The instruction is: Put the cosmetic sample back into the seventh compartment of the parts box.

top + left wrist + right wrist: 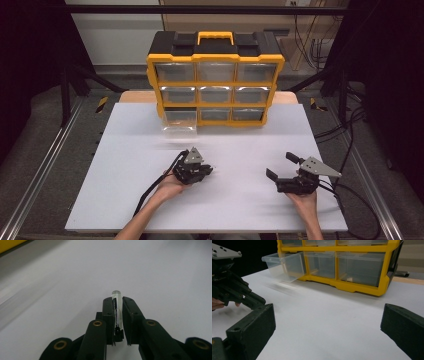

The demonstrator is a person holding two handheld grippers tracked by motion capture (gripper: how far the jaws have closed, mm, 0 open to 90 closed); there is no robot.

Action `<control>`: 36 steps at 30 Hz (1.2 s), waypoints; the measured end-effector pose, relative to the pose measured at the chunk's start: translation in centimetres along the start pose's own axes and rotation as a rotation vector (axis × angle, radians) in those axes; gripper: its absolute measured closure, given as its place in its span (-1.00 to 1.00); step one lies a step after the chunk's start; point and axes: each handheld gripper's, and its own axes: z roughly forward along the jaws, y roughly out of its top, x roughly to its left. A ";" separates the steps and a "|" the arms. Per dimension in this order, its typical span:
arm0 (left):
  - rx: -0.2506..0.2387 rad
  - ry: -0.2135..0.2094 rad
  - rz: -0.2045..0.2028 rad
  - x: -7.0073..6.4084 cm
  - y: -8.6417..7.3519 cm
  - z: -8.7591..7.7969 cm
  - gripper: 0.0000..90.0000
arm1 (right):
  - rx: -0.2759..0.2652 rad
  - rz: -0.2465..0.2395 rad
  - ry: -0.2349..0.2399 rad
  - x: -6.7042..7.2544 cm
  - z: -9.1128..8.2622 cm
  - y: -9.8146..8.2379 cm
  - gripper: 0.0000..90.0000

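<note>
My left gripper (209, 170) lies low over the white table top (150, 200), left of centre. It is shut on a small clear tube (117, 305), whose rounded end pokes out past the jaw tips. In the left gripper view the left gripper (117, 301) pinches the tube along its length. My right gripper (281, 166) rests at the right of the table with its jaws wide open and nothing between them. In the right gripper view the right gripper (328, 320) faces the organizer, with the left gripper (258, 301) at the far left.
A yellow and black drawer organizer (215, 82) with several clear drawers stands at the back of the table. Its bottom-left drawer (180, 124) is pulled out toward me, as the right gripper view also shows for the drawer (284, 265). Black cables trail from both grippers.
</note>
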 end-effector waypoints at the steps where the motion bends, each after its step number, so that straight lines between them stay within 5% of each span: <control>1: -0.005 0.001 -0.002 0.0 0.0 -0.1 0.78 | -0.002 -0.002 0.000 0.0 0.0 0.0 -0.99; 36: -0.091 0.050 -0.025 0.6 1.1 -4.3 0.78 | -0.001 -0.006 -0.001 0.0 0.0 0.0 -0.99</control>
